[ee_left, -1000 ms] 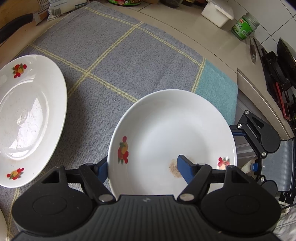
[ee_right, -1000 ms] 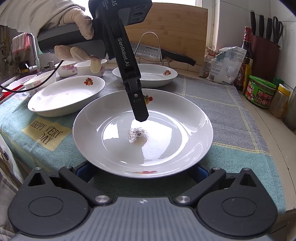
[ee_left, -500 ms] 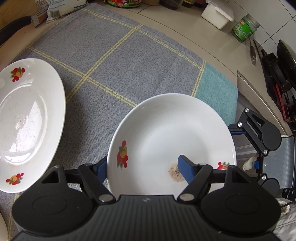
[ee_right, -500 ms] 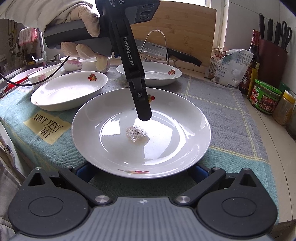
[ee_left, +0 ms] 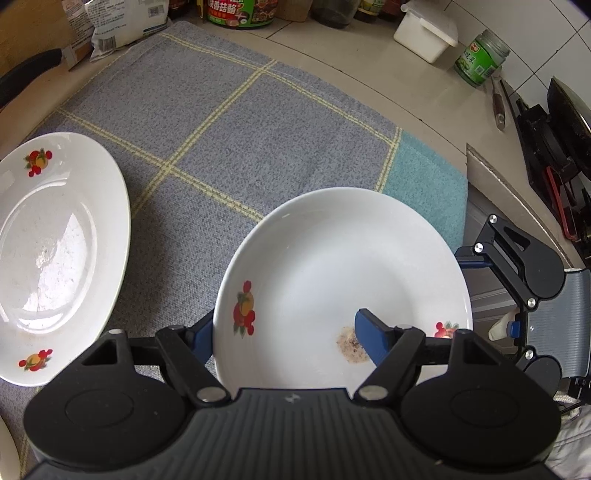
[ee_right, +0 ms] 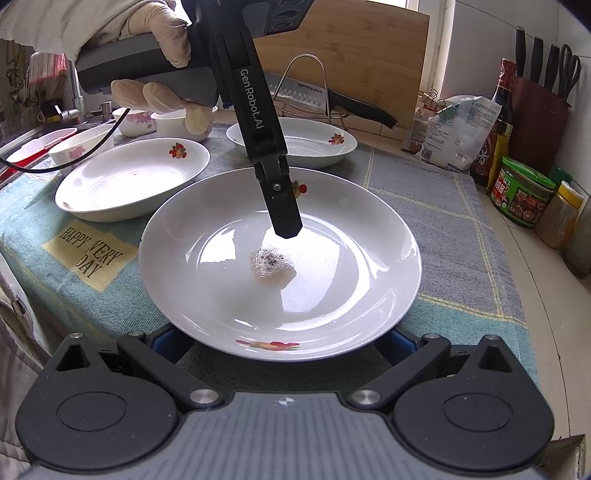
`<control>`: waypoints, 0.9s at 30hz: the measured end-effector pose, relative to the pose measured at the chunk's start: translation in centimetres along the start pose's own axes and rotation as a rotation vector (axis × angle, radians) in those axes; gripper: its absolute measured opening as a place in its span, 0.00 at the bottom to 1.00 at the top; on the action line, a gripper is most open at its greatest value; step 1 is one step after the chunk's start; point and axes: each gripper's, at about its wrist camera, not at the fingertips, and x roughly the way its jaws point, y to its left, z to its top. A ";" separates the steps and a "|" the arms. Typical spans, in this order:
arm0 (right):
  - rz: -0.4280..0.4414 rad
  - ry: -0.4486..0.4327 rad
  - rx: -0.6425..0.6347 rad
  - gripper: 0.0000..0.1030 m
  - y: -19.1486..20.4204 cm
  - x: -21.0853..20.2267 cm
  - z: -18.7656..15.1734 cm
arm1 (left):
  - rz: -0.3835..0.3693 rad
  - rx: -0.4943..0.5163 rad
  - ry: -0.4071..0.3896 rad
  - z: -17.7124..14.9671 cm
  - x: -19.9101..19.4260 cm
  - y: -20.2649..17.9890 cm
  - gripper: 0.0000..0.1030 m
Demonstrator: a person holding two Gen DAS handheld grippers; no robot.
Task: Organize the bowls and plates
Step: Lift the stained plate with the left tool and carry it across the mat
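A white deep plate (ee_left: 332,266) (ee_right: 332,288) with fruit prints and a speck of residue (ee_right: 271,262) sits near the front edge of the blue-grey cloth (ee_left: 229,122). My left gripper (ee_left: 284,328), held by a gloved hand (ee_right: 159,33), points steeply down and is shut on the plate's far wall. One pad (ee_left: 201,332) is outside the rim and the other (ee_left: 369,332) inside the basin. My right gripper (ee_right: 282,341) stands open. Its two blue fingers (ee_right: 170,339) are spread wide under the near rim. Whether the plate rests on them is hidden.
Two more fruit-print plates (ee_right: 136,177) (ee_right: 306,144) lie on the cloth behind, and small bowls (ee_right: 136,120) stand at the back left by the sink. Jars (ee_right: 521,195), a knife block (ee_right: 539,122), a bag (ee_right: 454,129) and a racked knife (ee_right: 332,96) line the back and right. The counter edge (ee_left: 480,158) is close on the right.
Both grippers keep their places on the plate. In the left wrist view the cloth and the neighbouring plate have slid slightly lower.
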 end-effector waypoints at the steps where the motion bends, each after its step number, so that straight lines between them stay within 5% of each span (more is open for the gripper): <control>1: 0.000 -0.002 0.006 1.00 0.0 -0.1 0.0 | -0.001 -0.001 -0.004 0.0 -0.1 0.0 0.73; 27: -0.114 -0.015 0.062 1.00 -7.6 2.1 2.1 | -0.005 0.036 -0.132 8.3 2.0 1.9 0.73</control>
